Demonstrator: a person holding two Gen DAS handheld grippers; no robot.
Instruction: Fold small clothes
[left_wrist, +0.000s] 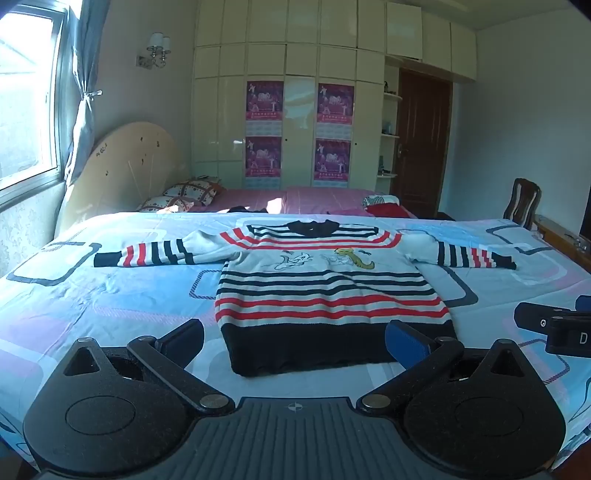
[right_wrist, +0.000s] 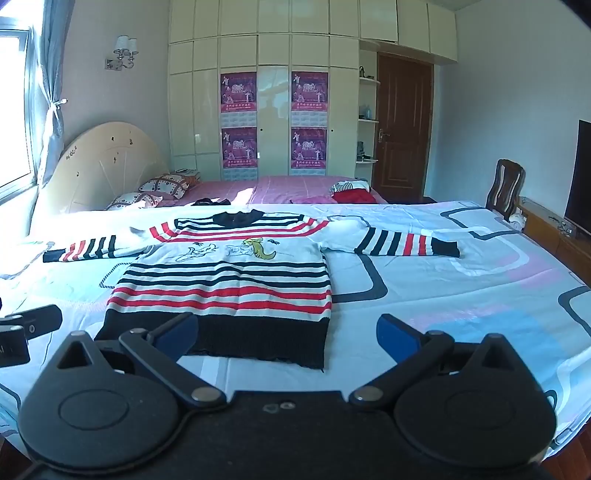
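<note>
Below me spreads the bed (left_wrist: 110, 302), covered in a pale blue sheet printed with grey rounded rectangles and pink patches. Directly on it, a small knitted sweater (left_wrist: 325, 291) striped white, navy and red lies flat, face up, both sleeves stretched sideways, its dark hem nearest me.

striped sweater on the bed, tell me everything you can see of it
The striped sweater looks knitted: white with navy and red stripes, a wide dark hem, dark collar and a cartoon print on the chest. It lies flat and unfolded, front up, on the patterned bedsheet, both sleeves spread sideways, hem toward the cameras. Neither tool touches it.
</note>
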